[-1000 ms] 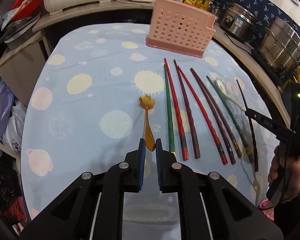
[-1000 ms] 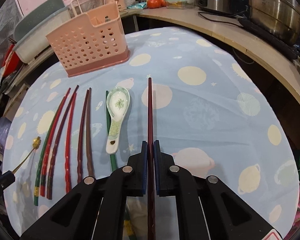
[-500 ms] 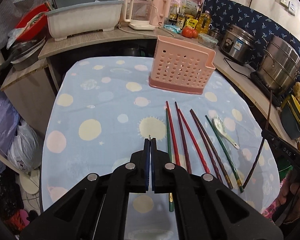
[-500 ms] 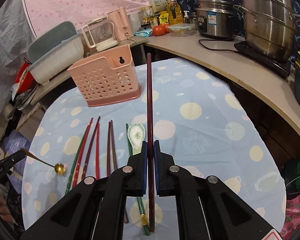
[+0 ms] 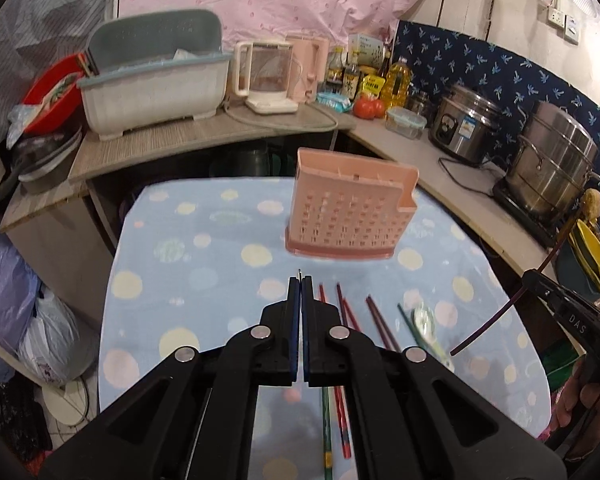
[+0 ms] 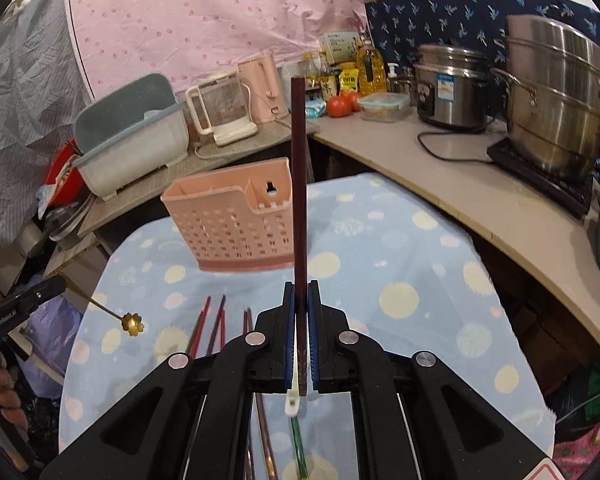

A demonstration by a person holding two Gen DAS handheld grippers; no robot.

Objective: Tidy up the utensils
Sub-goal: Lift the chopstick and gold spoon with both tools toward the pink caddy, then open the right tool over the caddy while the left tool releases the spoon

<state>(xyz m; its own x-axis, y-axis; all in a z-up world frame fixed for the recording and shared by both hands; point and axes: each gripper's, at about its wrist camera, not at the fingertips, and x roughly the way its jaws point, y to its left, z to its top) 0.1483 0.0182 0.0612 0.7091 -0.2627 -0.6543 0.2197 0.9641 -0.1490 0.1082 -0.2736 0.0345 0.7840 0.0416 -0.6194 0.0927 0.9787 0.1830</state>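
Both grippers loaded, pink caddy (image 6: 230, 220) ahead.
A dark chopstick (image 6: 299, 184) is clamped in the right gripper (image 6: 299, 328); the left gripper (image 5: 300, 320) is closed on a gold spoon (image 6: 131, 323), which could be swung wide of the caddy.

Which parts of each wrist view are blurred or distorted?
Left wrist: pink utensil basket and chopsticks on the table motion-smeared; tool sharp. Right wrist: basket slightly soft, held dark chopstick crisp. Both: fisheye bends the counter edge, corners vignetted.

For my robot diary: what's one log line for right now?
left gripper: shut on gold spoon | right gripper: shut on dark chopstick | pink caddy: not reached
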